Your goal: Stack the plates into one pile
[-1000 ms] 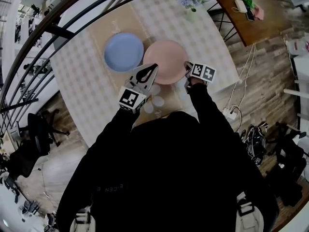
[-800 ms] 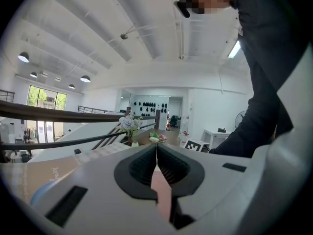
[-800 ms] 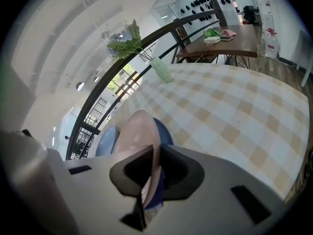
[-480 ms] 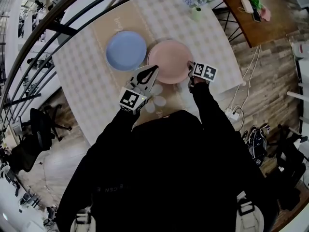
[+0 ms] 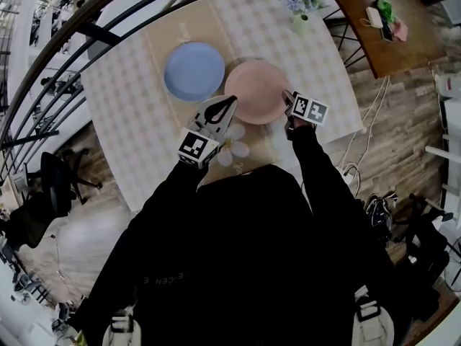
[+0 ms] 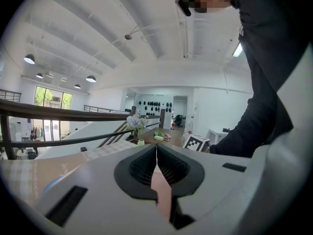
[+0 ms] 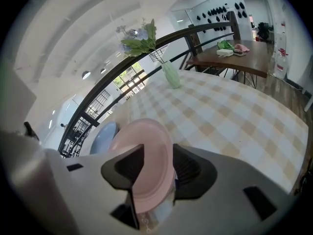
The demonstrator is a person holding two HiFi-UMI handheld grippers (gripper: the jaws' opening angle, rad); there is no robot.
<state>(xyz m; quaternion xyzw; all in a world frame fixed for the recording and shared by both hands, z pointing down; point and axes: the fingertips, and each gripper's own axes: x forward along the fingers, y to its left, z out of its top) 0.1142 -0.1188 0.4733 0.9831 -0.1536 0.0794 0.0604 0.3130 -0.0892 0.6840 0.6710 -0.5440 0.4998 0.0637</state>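
Observation:
A pink plate [image 5: 256, 101] lies flat on the checked table [image 5: 130, 121], with a blue plate [image 5: 193, 71] beside it on the left; the two are side by side, not stacked. My right gripper [image 5: 287, 99] is at the pink plate's right near rim. Its jaws have just been opening and now stand wide, with the pink plate's rim [image 7: 144, 160] between them and not clamped. The blue plate [image 7: 102, 137] shows behind it. My left gripper [image 5: 222, 111] is shut, its tip by the pink plate's left near edge. In the left gripper view its jaws [image 6: 156, 153] meet with nothing held.
A vase of flowers [image 5: 301, 19] stands at the table's far right corner. A dark curved railing [image 5: 72, 42] runs along the far side. A wooden table [image 5: 374, 34] with small items stands to the right, and an office chair [image 5: 50, 186] to the left.
The head view has slid slightly, so the table sits a little further right. Both grippers stay at the pink plate's near rim, and the plates have not moved.

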